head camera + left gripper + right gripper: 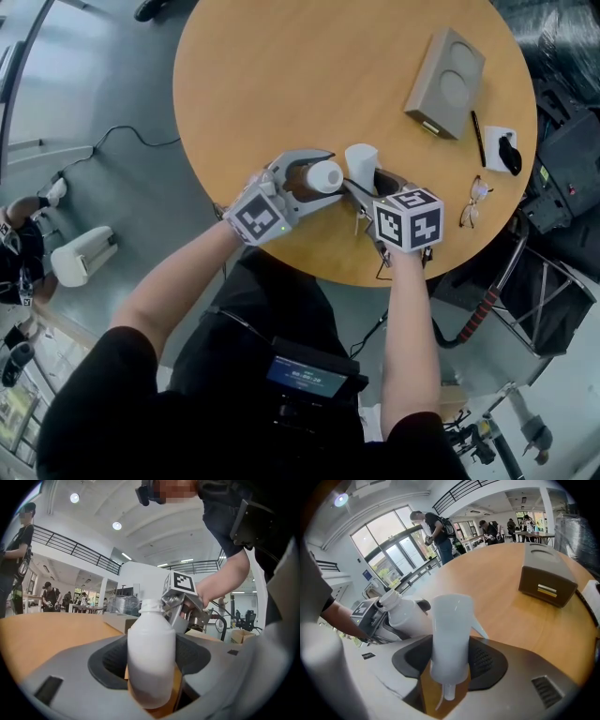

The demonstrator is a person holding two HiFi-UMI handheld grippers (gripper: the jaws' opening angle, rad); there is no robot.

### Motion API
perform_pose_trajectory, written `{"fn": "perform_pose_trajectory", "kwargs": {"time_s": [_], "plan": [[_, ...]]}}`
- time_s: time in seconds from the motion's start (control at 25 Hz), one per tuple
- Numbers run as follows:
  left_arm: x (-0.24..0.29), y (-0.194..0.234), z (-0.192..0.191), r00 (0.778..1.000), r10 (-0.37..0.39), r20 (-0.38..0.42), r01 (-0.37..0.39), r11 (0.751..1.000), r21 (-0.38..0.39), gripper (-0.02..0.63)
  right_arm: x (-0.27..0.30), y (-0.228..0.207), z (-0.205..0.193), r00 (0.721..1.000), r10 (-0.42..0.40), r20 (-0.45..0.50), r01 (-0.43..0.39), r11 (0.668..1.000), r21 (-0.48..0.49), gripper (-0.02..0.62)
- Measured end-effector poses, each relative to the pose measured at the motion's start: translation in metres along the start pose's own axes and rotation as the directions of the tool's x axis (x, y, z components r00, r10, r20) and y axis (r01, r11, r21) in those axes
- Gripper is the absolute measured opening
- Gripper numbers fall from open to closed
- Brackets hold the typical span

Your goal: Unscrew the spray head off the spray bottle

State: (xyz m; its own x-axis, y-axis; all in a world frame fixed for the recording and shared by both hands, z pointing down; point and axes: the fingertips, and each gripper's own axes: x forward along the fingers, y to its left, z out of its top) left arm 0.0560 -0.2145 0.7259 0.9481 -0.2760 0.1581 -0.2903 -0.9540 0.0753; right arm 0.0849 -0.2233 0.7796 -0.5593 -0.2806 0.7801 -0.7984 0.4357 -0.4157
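A white spray bottle (325, 175) lies gripped across its body in my left gripper (309, 183), which is shut on it. In the left gripper view the bottle (151, 658) points away, and its threaded neck (151, 605) is bare. The white spray head (361, 161) is off the bottle and held in my right gripper (367, 186), just right of the bottle's neck. The right gripper view shows the spray head (450, 634) upright between the jaws, its thin dip tube (440, 699) hanging below. The bottle (405, 616) with its open mouth sits to the left.
Both grippers hover over the near edge of a round wooden table (309, 66). A grey-brown box (445, 82) lies at the far right, with a pen (478, 138), a white card carrying a black object (503, 150) and glasses (475, 202) near the right rim. People stand in the background.
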Motion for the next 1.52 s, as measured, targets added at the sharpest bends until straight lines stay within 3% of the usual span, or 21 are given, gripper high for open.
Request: {"fn": "perform_pose_trajectory", "kwargs": {"time_s": [0.84,1.52], "plan": [[-0.026,-0.001,-0.010,0.995,0.074,-0.065,-0.077,0.996,-0.047,0.325,0.016,0.022,-0.004,0.999,-0.011,-0.043,0.009,0.999,-0.050,0.244],[-0.051,-0.008,0.043,0.994,0.101,-0.037,-0.102,0.994,-0.042,0.357,-0.035,0.052,0.017,1.000,-0.017,0.007,0.018,0.997,-0.081,0.265]]}}
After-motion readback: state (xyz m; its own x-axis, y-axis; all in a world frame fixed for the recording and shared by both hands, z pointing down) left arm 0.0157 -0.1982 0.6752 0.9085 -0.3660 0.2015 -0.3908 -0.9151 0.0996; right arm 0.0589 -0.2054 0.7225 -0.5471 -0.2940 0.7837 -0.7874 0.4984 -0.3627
